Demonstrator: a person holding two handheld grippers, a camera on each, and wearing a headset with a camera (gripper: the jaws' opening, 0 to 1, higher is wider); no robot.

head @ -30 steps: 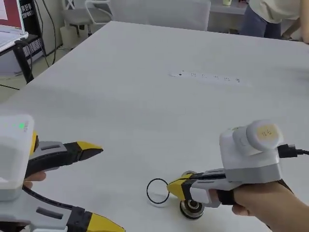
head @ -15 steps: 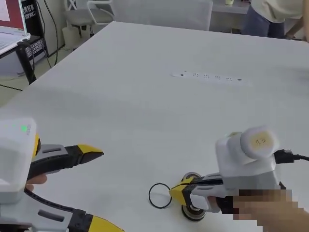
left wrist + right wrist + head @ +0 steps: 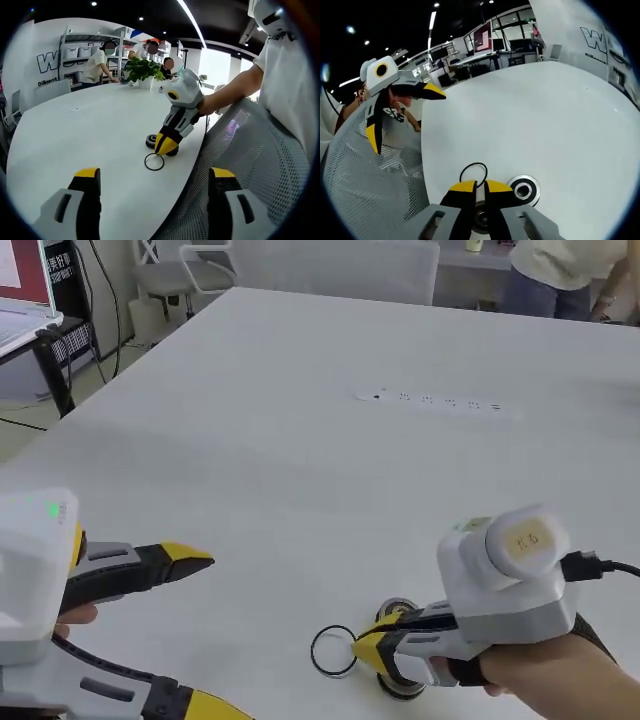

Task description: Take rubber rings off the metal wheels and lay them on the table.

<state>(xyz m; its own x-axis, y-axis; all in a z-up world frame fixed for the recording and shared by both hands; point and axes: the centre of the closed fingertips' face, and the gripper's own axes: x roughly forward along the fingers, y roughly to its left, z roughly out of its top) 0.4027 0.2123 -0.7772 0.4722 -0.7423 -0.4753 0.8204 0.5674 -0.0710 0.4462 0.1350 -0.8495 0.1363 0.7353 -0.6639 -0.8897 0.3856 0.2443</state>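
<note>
**Right gripper closed at the ring's edge**

My right gripper [image 3: 481,186] has its jaws together. The tips touch the ring [image 3: 473,171], which lies flat on the surface [image 3: 300,470]. I cannot tell if it is pinched. One wheel [image 3: 524,190] sits just beside the tips, another [image 3: 481,218] beneath them. My left gripper [image 3: 155,171] hangs wide open, well apart.

Wide white bench [image 3: 300,460] here, power strip [image 3: 435,400] on it, chair [image 3: 330,270] beyond, ceiling spotlights [image 3: 94,4] above, possibly shelving [image 3: 75,50] behind.
</note>
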